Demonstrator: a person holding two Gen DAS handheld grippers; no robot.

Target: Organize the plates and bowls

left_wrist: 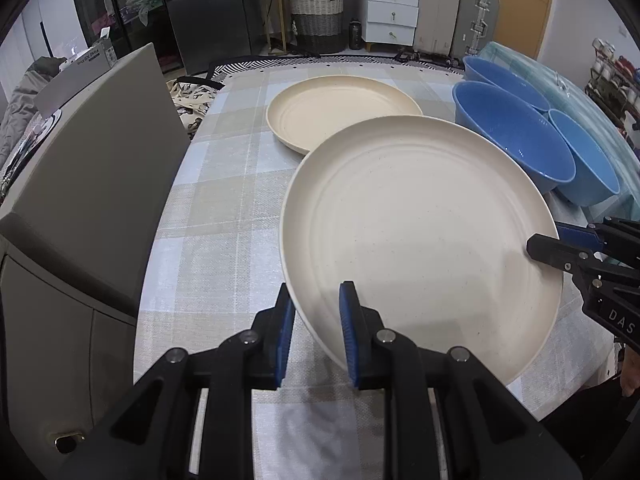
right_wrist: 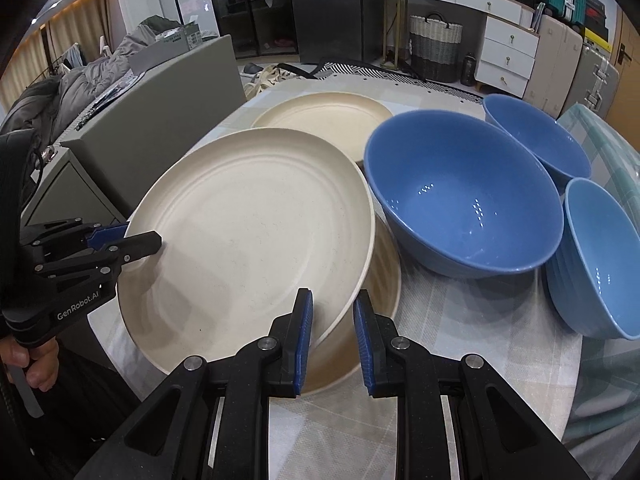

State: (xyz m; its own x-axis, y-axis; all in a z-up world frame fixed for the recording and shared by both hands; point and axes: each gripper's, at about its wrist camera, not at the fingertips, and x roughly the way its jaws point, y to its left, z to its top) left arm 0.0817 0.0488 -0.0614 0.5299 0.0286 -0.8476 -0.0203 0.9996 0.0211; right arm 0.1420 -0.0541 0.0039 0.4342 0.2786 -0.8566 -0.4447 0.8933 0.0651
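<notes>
Between the blue pads of the left gripper [left_wrist: 316, 320] sits the near-left rim of a cream plate [left_wrist: 420, 232], and the pads are pinching it. Same deal on the other side: the right gripper [right_wrist: 334, 320] has its pads clamped on the plate's near-right rim. So both hands carry one plate, tilted, lifted off the checked tablecloth [left_wrist: 224, 208].

What matters for the next bit, I reckon, is that the second cream plate [left_wrist: 340, 108] lies straight ahead of the fingers, further across the table and a little to the left, partly hidden behind the held plate's far edge. Stacking looks like the plan, so the held plate would need to travel forward and level out. Neither hand seems clearly nearer; the left is maybe slightly more in line with it.

Off to the right, three blue bowls [right_wrist: 464, 200] sit close together, the big one just beside the held plate's rim, so that side is tight.

Only the right wrist view shows something cream under the held plate, maybe another dish, can't tell. It also catches the person's hand [right_wrist: 36, 364] on the left gripper's handle. The left wrist view shows the tablecloth stretch up to the far plate more clearly.
</notes>
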